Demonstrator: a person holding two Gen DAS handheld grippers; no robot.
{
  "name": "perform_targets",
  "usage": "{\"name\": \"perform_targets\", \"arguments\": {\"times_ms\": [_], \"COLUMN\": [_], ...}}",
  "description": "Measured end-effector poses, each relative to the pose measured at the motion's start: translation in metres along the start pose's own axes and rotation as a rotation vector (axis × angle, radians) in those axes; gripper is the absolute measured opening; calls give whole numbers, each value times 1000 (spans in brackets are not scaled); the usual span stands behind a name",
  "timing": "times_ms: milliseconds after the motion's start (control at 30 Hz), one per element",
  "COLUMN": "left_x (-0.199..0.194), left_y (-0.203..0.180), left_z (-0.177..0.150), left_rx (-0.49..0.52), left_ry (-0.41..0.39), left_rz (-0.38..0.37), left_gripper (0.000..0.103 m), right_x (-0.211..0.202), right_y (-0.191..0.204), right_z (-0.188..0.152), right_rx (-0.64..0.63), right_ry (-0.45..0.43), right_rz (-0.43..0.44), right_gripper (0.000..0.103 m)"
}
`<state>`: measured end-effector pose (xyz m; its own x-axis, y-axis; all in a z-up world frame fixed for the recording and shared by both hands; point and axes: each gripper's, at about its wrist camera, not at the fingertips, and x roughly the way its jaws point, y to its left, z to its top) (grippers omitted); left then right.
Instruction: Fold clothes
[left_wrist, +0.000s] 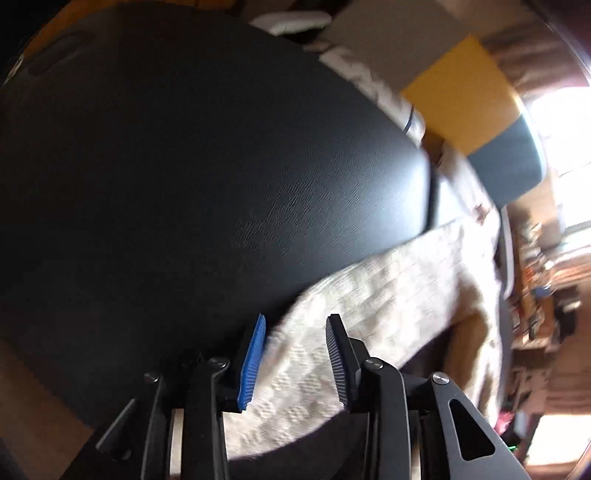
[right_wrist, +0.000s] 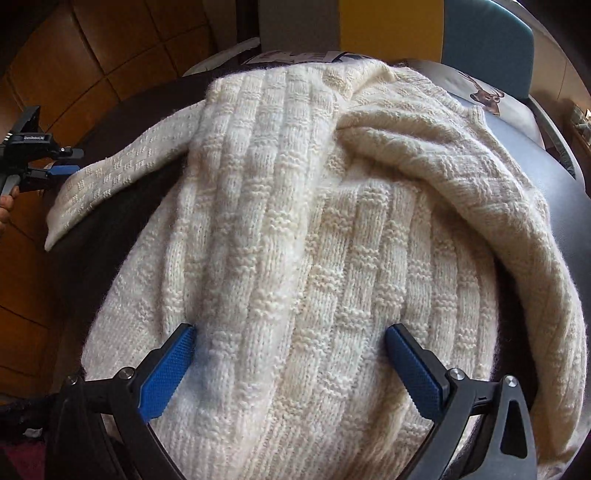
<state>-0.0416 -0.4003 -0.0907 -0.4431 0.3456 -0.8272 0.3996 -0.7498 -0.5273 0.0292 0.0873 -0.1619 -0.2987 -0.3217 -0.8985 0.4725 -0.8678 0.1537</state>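
While the cream sweater (right_wrist: 295, 229) lies on a dark table (left_wrist: 166, 166), the right gripper (right_wrist: 290, 365) gapes wide and empty above it; the left gripper (left_wrist: 295, 354), at nine o'clock, straddles a sleeve (right_wrist: 110, 177), jaws parted.

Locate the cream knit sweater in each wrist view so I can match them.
Left wrist: cream knit sweater at lower right, one sleeve running between the open jaws.
Right wrist: it fills the centre, sleeve trailing left.
Shared landmark: the yellow panel behind the table.
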Motion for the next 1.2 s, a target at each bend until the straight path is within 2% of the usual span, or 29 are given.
{"name": "perform_targets", "arguments": {"times_ms": [67, 133, 233, 300, 400, 500, 567, 633, 733, 800, 933, 1067, 1200], "left_x": [-3, 10, 46, 73, 108, 124, 134, 134, 143, 146, 141, 124, 104], "left_y": [-12, -35, -76, -108, -151, -176, -193, -188, -205, -206, -202, -184, -159], "left_z": [-15, -39, -77, -102, -134, -136, -146, -148, -163, -166, -165, -146, -123], "left_rx": [18, 61, 122, 142, 160, 166, 173, 179, 226, 268, 245, 205, 213], "left_ry": [45, 132, 276, 361, 449, 483, 490, 487, 455, 419, 333, 239, 159], "left_rz": [-124, -236, -360, -423, -451, -429, -402, -384, -370, -326, -349, -377, -308], "left_gripper": [50, 51, 51, 51, 51, 51, 51, 51, 48, 7, 7, 7, 7], "right_x": [7, 8, -19, -41, -63, -58, -49, -31, -17, -9, 2, 3, 4], "right_y": [-13, -32, -61, -66, -85, -105, -113, -113, -105, -99, -97, -103, -110], "right_z": [8, 15, 22, 19, 8, -2, -8, -11, -13, -14, -13, -7, 4], "right_rx": [2, 33, 126, 174, 208, 203, 188, 151, 71, 15, -56, -100, -93], "right_ry": [8, 1, -100, -152, -174, -152, -137, -120, -90, -70, -16, 67, 145], "right_rz": [22, 83, 157, 129, 57, 24, 8, 4, -37, -66, -94, -109, -88], "right_gripper": [103, 103, 99, 99, 99, 99, 99, 99, 97, 96, 96, 97, 98]}}
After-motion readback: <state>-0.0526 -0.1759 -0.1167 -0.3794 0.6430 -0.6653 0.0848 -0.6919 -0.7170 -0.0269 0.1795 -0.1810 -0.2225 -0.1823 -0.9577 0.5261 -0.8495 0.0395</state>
